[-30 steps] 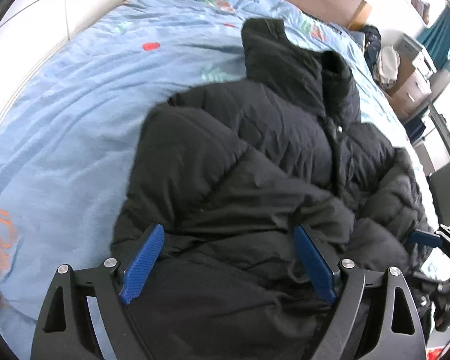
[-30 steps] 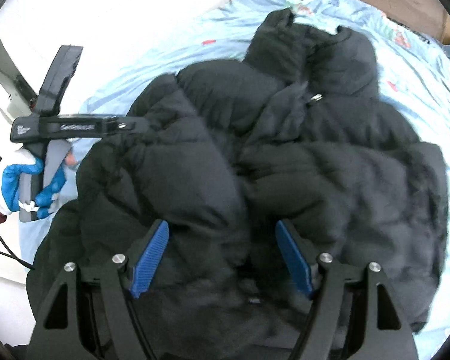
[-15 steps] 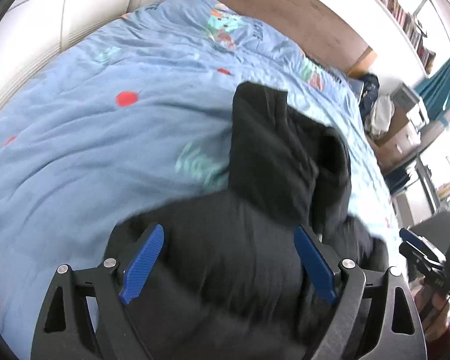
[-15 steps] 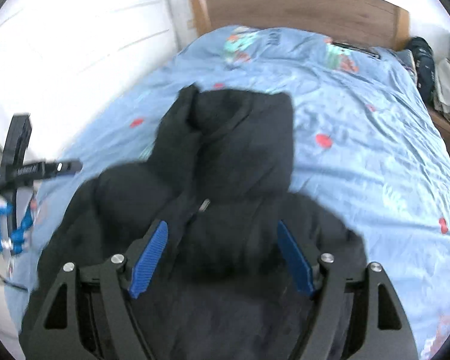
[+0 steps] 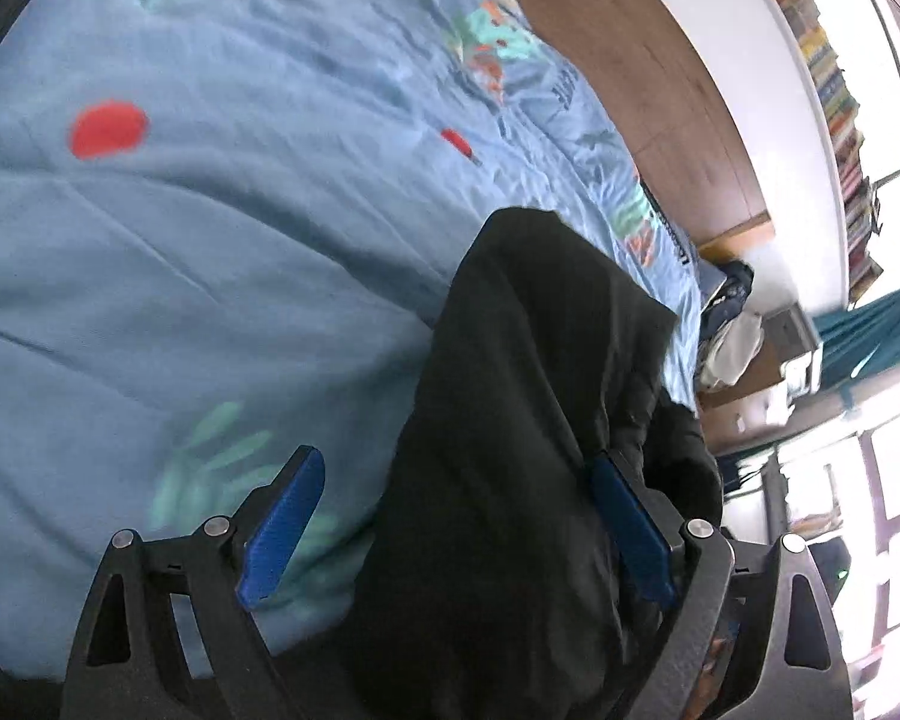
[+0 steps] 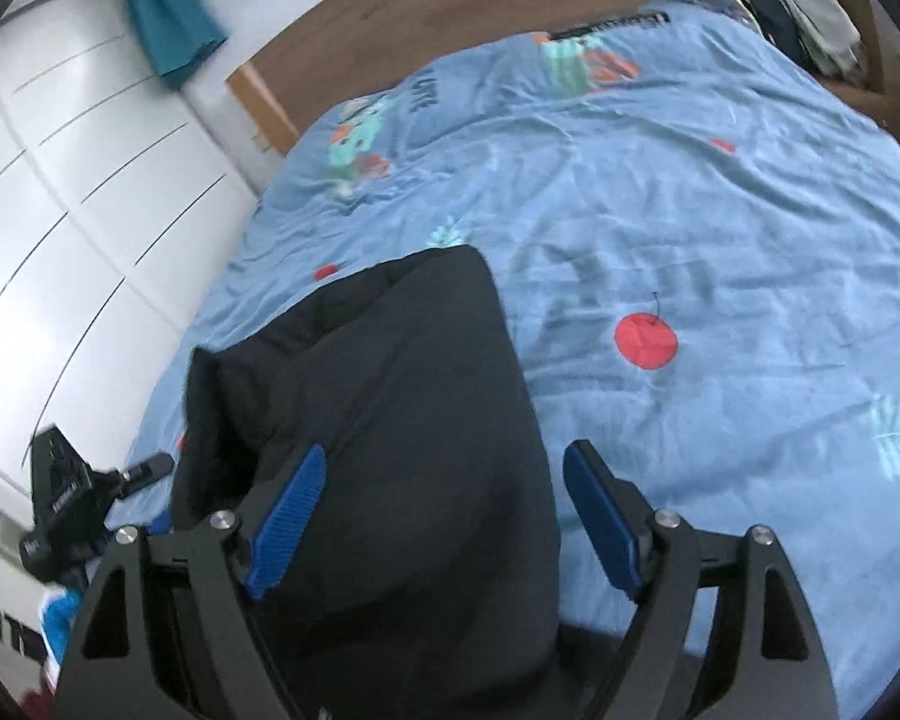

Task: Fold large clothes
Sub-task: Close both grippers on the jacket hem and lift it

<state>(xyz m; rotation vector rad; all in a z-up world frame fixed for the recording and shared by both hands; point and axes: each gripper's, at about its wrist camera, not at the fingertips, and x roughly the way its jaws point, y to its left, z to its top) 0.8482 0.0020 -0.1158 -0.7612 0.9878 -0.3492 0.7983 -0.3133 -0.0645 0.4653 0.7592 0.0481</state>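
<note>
A black puffer jacket [image 5: 528,420] lies on the blue bedspread [image 5: 210,240]; only its hood end shows in both views. My left gripper [image 5: 456,528] is open, its blue pads wide apart over the hood's left side. My right gripper [image 6: 444,522] is open over the hood [image 6: 390,408], its right pad over bare bedspread [image 6: 720,240]. The left gripper's body [image 6: 66,504] shows at the right wrist view's left edge. The jacket's body is hidden below both views.
A wooden headboard [image 5: 660,78] runs along the far end of the bed. White cupboard doors [image 6: 60,228] stand on the left side. A bedside stand with clothes [image 5: 744,336] and bookshelves [image 5: 834,90] are on the right.
Both grippers have moved forward over the jacket toward the headboard. The jacket's body has dropped out of view and only the hood remains between the pads. Both stay open.
</note>
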